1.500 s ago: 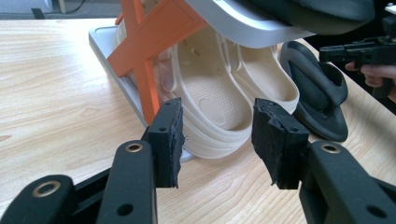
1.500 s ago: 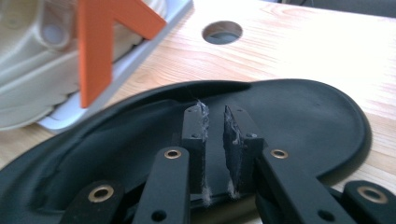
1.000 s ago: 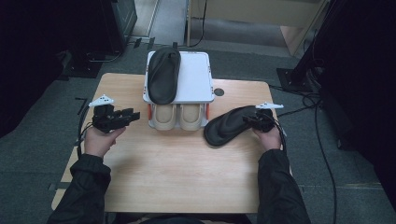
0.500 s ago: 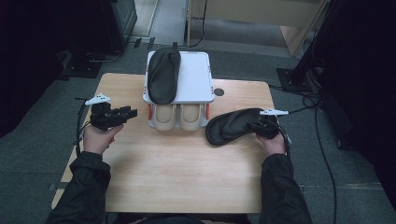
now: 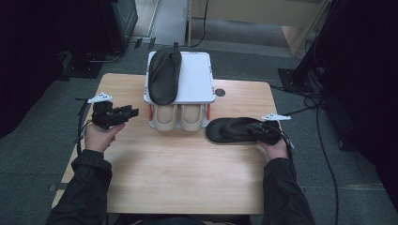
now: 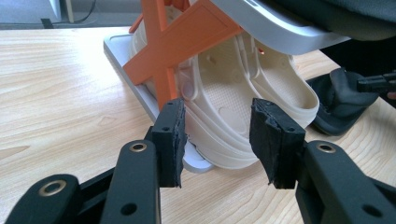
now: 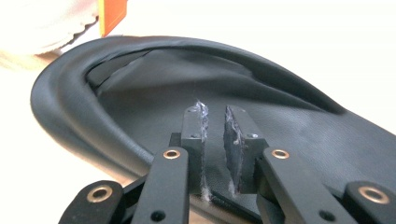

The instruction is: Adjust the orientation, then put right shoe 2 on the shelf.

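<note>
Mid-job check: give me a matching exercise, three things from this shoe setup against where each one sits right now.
Things:
1. black slipper with a hand-held gripper at its heel
2. second black slipper
3. pair of beige clogs

Places:
A. lower shelf of the white rack
B. flat on the wooden tabletop, right of the rack
C. top shelf of the rack

Pairs: 1-B, 2-C, 3-A

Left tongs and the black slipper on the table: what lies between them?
In the high view, the white rack with beige clogs stands between the left tongs and the black slipper.
</note>
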Demonstrator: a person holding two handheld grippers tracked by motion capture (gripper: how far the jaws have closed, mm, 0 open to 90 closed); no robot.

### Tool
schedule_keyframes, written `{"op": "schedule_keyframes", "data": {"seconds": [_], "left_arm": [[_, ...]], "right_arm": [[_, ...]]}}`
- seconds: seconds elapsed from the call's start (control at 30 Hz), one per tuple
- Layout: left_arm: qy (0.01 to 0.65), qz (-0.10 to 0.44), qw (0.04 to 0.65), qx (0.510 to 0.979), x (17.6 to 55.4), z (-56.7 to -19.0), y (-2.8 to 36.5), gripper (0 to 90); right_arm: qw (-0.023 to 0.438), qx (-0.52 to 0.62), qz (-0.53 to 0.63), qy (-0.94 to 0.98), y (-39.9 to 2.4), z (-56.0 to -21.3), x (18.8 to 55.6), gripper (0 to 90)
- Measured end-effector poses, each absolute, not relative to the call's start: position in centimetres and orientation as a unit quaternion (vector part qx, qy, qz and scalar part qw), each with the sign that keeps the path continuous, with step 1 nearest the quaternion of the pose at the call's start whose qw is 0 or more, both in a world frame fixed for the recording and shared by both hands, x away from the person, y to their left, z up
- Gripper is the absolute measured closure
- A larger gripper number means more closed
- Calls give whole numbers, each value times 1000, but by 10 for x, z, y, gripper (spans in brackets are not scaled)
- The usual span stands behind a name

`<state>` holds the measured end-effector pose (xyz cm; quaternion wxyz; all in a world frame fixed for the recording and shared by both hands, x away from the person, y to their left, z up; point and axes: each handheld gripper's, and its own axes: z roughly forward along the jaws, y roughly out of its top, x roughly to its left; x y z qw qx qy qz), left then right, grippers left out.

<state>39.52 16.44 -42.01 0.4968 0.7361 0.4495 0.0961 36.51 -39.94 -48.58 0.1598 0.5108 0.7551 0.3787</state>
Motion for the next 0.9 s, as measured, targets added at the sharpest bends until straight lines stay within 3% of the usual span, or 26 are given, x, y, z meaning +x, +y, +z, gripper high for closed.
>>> {"op": "schedule_keyframes", "data": {"seconds": [0.9], "left_arm": [[458,78,497,733,400,-426,170,557]], "right_arm": [[131,472,375,787,-366,-482,322,783]]}}
